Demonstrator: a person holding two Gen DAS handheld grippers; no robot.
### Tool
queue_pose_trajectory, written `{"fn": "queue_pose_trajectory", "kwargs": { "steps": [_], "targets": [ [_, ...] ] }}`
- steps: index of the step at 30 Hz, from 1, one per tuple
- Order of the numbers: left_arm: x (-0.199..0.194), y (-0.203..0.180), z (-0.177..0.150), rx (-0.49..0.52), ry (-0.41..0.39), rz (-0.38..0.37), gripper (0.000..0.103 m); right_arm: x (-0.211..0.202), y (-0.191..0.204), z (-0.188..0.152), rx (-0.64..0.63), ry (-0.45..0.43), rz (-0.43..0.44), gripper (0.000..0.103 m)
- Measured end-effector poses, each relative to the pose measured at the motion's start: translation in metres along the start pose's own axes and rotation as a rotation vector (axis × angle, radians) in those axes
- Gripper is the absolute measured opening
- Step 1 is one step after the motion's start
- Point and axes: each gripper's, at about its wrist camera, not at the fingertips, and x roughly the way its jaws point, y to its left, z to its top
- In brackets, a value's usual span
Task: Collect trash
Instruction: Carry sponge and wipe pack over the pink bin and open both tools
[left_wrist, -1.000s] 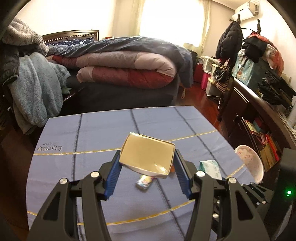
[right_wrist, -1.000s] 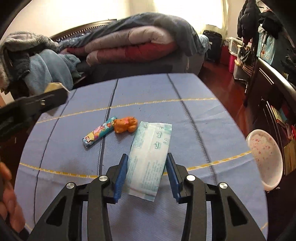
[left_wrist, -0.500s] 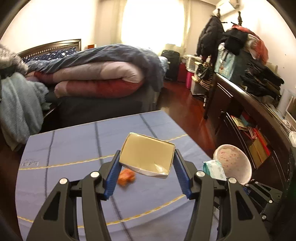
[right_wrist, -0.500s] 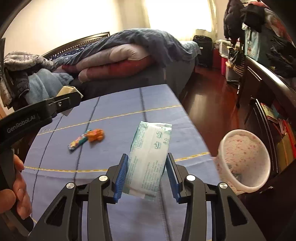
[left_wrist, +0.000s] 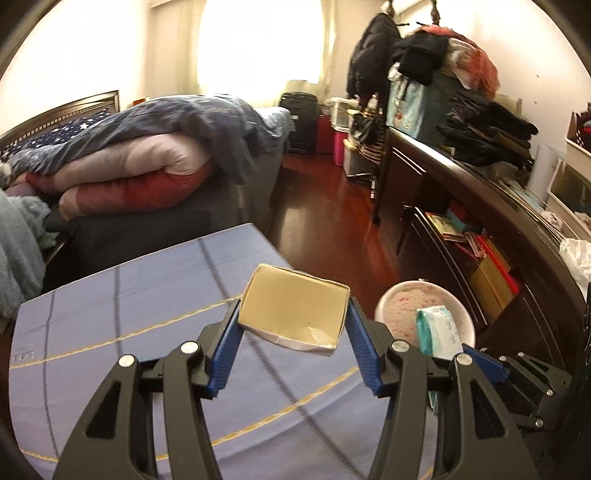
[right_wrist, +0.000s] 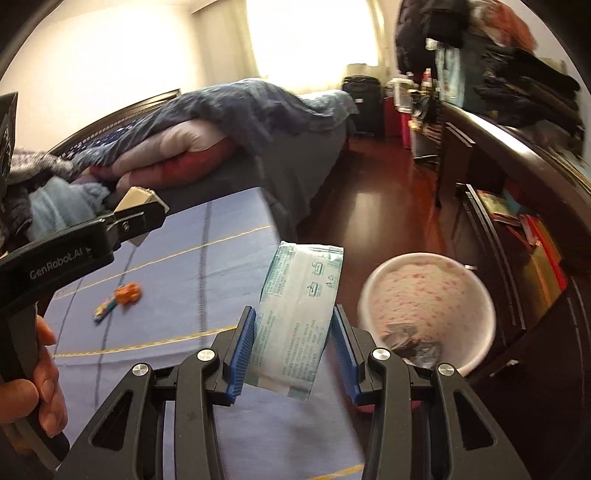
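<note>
My left gripper (left_wrist: 293, 326) is shut on a small open cardboard box (left_wrist: 293, 308), tan inside, held above the right edge of the blue tablecloth (left_wrist: 129, 310). My right gripper (right_wrist: 293, 332) is shut on a pale green wet-wipe packet (right_wrist: 297, 306), held over the table's right edge, just left of the pink-speckled trash bin (right_wrist: 424, 291). The bin stands on the floor beside the table and holds a dark crumpled wrapper (right_wrist: 410, 345). In the left wrist view the packet (left_wrist: 439, 328) shows in front of the bin (left_wrist: 402, 302).
An orange scrap (right_wrist: 127, 293) and a colourful candy wrapper (right_wrist: 105, 308) lie on the tablecloth (right_wrist: 177, 266). A bed with piled quilts (left_wrist: 147, 166) stands behind the table. A dark cabinet with books (left_wrist: 480, 251) runs along the right wall.
Both grippers have swung right with their loads, from over the table toward the trash bin. The bin now appears larger and closer in both views.
</note>
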Motion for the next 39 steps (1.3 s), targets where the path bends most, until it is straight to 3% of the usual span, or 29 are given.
{"fn": "queue_pose_trajectory", "kwargs": {
  "steps": [14,20,29,39],
  "targets": [
    [0.050,-0.116,0.015,0.125,0.029,-0.117,0.056,-0.013,-0.114,0.000,0.149,-0.037,-0.114,0.042],
    [0.073,-0.157,0.019,0.166,0.046,-0.127,0.056,-0.011,-0.151,-0.004,0.201,-0.047,-0.134,0.042],
    [0.115,-0.192,0.013,0.184,0.098,-0.107,0.056,0.005,-0.187,-0.013,0.223,-0.049,-0.125,0.042],
    [0.151,-0.200,0.010,0.150,0.157,-0.103,0.057,0.046,-0.205,-0.019,0.215,0.008,-0.096,0.042]
  ]
}}
